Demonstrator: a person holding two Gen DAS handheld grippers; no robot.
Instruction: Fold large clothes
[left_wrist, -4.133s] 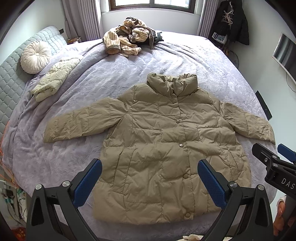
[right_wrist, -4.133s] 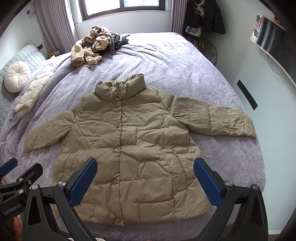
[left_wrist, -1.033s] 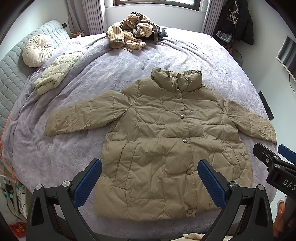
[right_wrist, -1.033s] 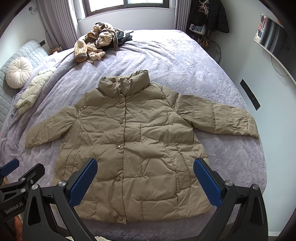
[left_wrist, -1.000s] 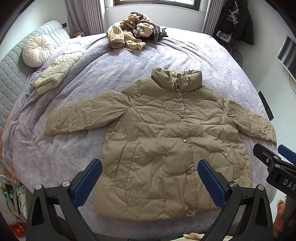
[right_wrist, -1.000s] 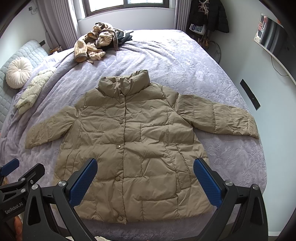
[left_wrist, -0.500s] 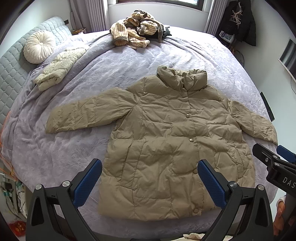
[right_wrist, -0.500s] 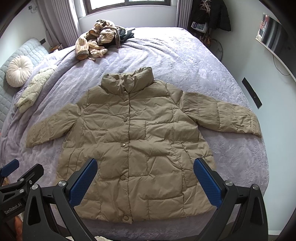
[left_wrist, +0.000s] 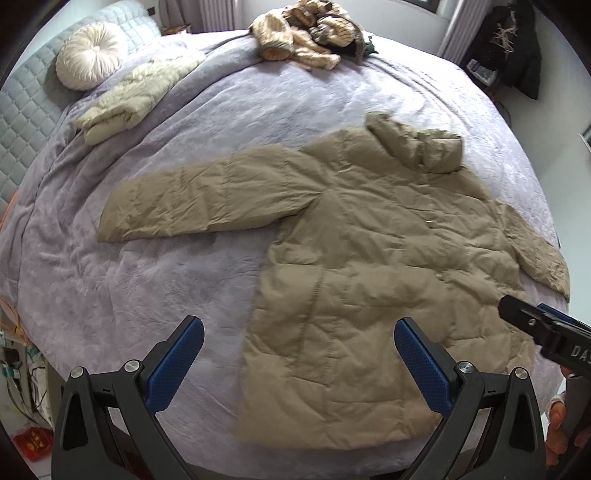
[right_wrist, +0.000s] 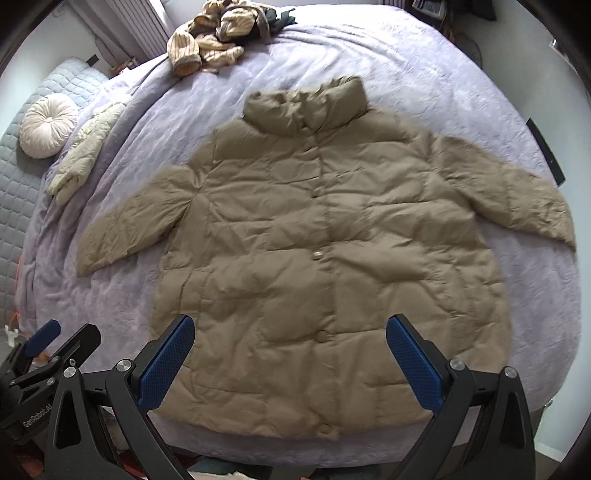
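The left gripper (left_wrist: 295, 365) and right gripper (right_wrist: 290, 363) both hover with fingers spread wide, holding nothing, above the hem of the khaki puffer jacket (right_wrist: 325, 258). The jacket lies flat, front up and buttoned, sleeves outstretched, on the lavender bedspread (left_wrist: 155, 295). Beyond its collar sits a heap of striped knitwear (right_wrist: 207, 40).

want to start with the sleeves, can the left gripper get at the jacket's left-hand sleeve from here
Probably yes. The left gripper is open and empty, and the sleeve lies flat on the bedspread with only bare cover between them.
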